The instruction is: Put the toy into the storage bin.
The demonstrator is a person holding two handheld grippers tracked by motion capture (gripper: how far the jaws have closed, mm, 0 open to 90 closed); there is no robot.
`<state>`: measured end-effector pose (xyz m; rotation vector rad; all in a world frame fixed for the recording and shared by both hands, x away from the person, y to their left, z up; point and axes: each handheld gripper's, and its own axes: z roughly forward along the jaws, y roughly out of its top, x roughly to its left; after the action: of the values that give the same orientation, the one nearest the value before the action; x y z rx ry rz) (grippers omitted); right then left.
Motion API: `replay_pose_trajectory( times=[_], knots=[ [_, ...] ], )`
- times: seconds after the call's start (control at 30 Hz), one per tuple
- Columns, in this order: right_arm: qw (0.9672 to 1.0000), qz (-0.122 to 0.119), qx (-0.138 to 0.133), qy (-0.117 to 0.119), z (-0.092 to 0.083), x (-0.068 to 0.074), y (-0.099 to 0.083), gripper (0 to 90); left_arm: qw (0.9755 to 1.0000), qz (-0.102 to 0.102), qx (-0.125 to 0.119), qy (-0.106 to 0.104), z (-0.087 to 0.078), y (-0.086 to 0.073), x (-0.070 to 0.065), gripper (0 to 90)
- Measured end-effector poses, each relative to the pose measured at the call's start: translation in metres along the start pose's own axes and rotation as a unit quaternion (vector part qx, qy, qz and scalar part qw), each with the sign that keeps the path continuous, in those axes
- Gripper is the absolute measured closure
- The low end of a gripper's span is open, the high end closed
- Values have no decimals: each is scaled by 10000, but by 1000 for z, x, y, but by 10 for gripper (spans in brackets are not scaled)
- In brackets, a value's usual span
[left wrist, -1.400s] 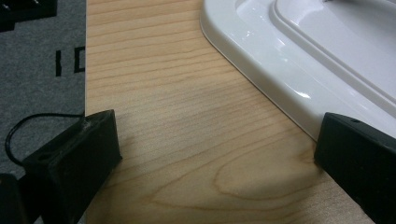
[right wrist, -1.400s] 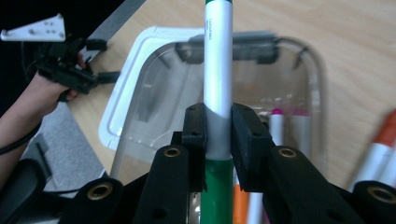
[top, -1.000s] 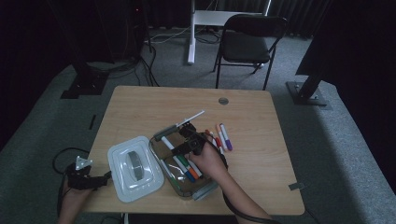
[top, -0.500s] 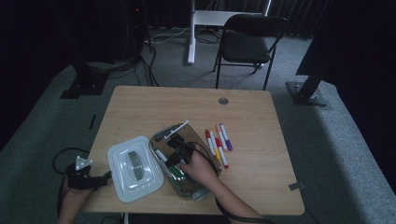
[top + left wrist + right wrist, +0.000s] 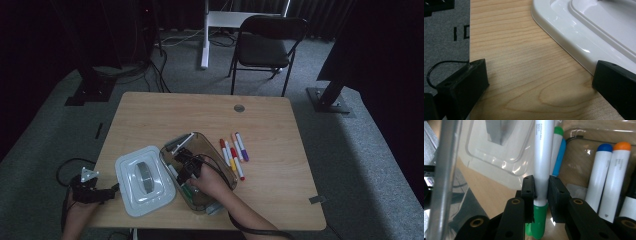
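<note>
The right gripper (image 5: 541,191) is clamped on a green-capped marker (image 5: 543,165); both jaw pads press against its white barrel, with the green end hanging just below the pads. In the high view the same gripper (image 5: 187,175) is lowered into the clear plastic container (image 5: 212,152), which stands on the wooden table (image 5: 280,130) near the person's edge. The held marker sits inside the container close to its left wall, pointing along the box's length. Beside it in the right gripper view lie a blue-capped marker (image 5: 599,177) and an orange-capped marker (image 5: 617,180), side by side and touching, plus one more marker with a green tip (image 5: 557,145) partly hidden behind the held barrel. One marker (image 5: 179,141) rests across the container's far rim (its colour cannot be told in the dim high view).

The white lid (image 5: 143,179) lies flat on the table just left of the container. A row of loose markers (image 5: 233,154) lies on the table just right of the container.

The left gripper (image 5: 539,80) is spread wide, holding nothing, its jaws over bare table wood at the lid's (image 5: 584,32) corner. In the high view it (image 5: 92,192) sits at the table's left front corner.
</note>
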<state>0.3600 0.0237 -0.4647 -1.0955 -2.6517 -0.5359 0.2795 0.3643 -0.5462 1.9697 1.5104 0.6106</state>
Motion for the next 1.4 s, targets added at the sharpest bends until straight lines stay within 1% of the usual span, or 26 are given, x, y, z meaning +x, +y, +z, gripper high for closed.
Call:
replay_pose_trajectory(
  times=[0.23, 0.33, 0.47, 0.57, 0.7, 0.77, 0.9, 0.93, 0.97, 1.0, 1.13, 1.17, 1.2, 1.3, 1.4],
  knots=[
    [10000, -30, 30, -6, 0, -2, 0, 719, 10000, 0, -1, 0, 0, 0, 0, 6],
    [10000, -38, 26, 18, -1, -3, 0, 722, 10000, 0, -1, 0, 0, 0, 0, 7],
    [10000, -26, -36, 41, -4, -5, -1, 721, 10000, 0, -1, 0, 0, 0, 0, 6],
    [9999, -16, -128, 29, -11, -8, -4, 716, 10000, -3, -1, -1, 0, 0, 0, 6],
    [9995, -61, -312, 12, -27, -14, -12, 690, 10000, -4, -7, 1, 0, 0, 0, 6],
    [9991, -43, -427, 44, -38, -17, -17, 676, 10000, -5, -7, 0, 0, 0, 0, 6],
    [9970, -23, -776, 16, -64, -23, -26, 645, 10000, 11, 1, 2, 0, 0, 0, 6],
    [9970, -23, -776, 16, -64, -23, -26, 645, 10000, 11, 1, 2, 0, 0, 0, 6],
    [9965, -22, -835, 15, -69, -24, -28, 643, 10000, 2, -6, 2, 0, 0, 0, 6],
    [9949, -49, -1011, 30, -84, -26, -34, 624, 10000, 2, -9, 3, 0, 0, 0, 6],
    [9909, -36, -1342, -11, -109, -33, -43, 598, 10000, -1, -7, 2, 0, 0, 0, 6],
    [9909, -36, -1342, -11, -109, -33, -43, 598, 10000, -1, -7, 2, 0, 0, 0, 6],
    [9883, 14, -1527, -33, -122, -38, -48, 570, 10000, 0, -7, 2, 0, 0, 0, 6],
    [9856, 93, -1681, -138, -134, -46, -55, 560, 10000, -2, -7, 1, 0, 0, 0, 7],
    [9832, 143, -1802, -248, -144, -57, -62, 558, 10000, 2, -6, 3, 0, 0, 0, 6]
  ],
)
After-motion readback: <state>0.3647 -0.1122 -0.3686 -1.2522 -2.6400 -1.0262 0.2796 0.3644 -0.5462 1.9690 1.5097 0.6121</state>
